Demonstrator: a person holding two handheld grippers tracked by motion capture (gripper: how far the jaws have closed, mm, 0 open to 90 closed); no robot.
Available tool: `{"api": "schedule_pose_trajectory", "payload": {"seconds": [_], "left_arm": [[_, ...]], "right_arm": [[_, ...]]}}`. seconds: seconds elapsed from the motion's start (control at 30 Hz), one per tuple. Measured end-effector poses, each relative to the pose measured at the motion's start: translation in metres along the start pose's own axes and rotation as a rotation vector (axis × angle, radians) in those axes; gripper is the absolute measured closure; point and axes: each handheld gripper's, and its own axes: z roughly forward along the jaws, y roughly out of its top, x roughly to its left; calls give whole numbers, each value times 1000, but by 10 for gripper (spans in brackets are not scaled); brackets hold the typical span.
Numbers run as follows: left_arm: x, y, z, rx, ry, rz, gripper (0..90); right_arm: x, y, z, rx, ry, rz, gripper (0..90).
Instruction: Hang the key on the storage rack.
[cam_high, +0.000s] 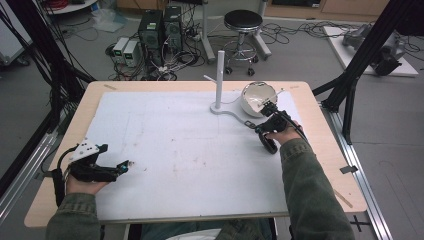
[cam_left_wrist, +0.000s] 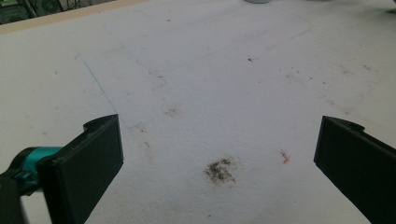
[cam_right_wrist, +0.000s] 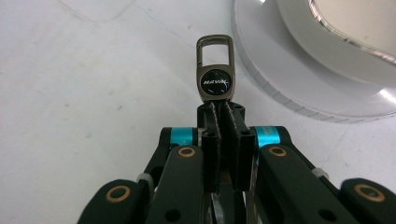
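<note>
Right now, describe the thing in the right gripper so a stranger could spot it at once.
Start at the white stand at the table's far side, then the round mirror beside it. In front of the mirror the right gripper pinches a keychain: a small dark metal tag with a rectangular loop and a black logo disc.

FREE: I see the white mat (cam_high: 175, 145) open across the bench's (cam_high: 320, 150) middle and left | BLOCKED: far right, white post (cam_high: 220, 75) and mirror bowl (cam_high: 257, 97) stand close together | my right tool (cam_high: 269, 107) sits just beside the bowl.
</note>
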Motion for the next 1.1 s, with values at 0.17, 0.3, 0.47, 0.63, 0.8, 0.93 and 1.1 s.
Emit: {"api": "schedule_pose_trajectory", "payload": {"seconds": [0.17,0.3,0.47,0.63,0.8,0.93,1.1], "left_arm": [[0,0,0,-3,0,0,17],[0,0,-1,-4,1,-1,17],[0,0,-1,-5,1,-2,18],[1,0,-2,-8,0,-4,21],[1,0,-2,-10,0,-1,21],[0,0,-2,-13,-1,-3,21],[0,0,-1,-12,-3,-4,21]], "right_arm": [[4,6,-12,-24,11,-16,856],[9,13,-22,-47,14,-24,855],[11,18,-29,-66,15,-21,855],[8,21,-42,-97,32,-2,853],[6,27,-56,-115,35,11,851],[7,32,-64,-131,30,5,851],[11,40,-75,-150,40,1,851]]}}
